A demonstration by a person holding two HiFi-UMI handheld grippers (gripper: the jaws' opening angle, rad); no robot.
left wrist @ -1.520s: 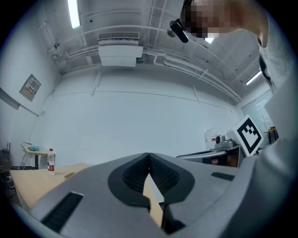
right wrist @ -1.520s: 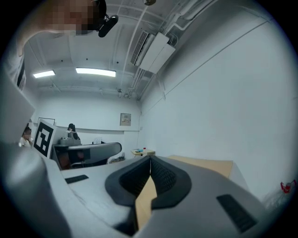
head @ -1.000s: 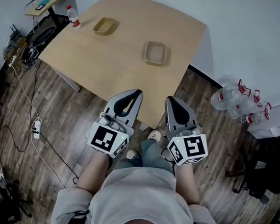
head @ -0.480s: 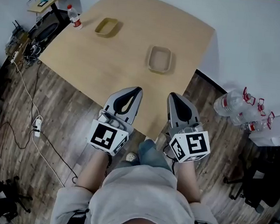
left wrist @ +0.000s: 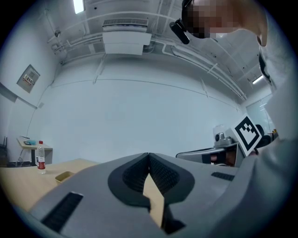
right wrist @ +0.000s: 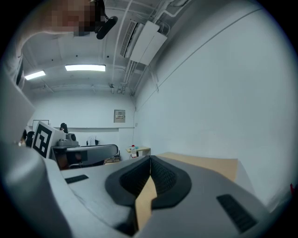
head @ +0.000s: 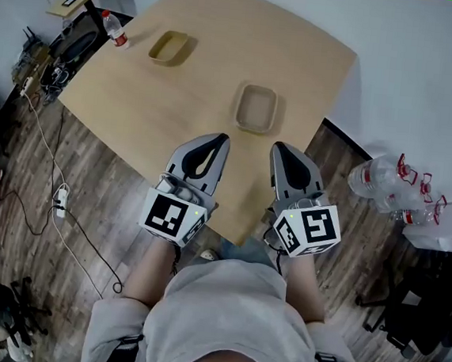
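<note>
Two tools, the left tool (head: 220, 137) and the right tool (head: 278, 146), are closed on nothing. Since a second ago they have advanced over the near edge of the pale wooden surface (head: 163, 91). The shallow tan rectangular tray (head: 256, 107) now lies near their tips, untouched.

Near edge of the bench (head: 147, 89) disappearing under the left claw (head: 216, 139), bottle (head: 113, 28) label showing too small to read, framed wall notice (right wrist: 119, 115) blurring beyond reading

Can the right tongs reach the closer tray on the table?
Probably yes. The right tongs hover shut just short of the beige tray, with only wooden table between them.
</note>
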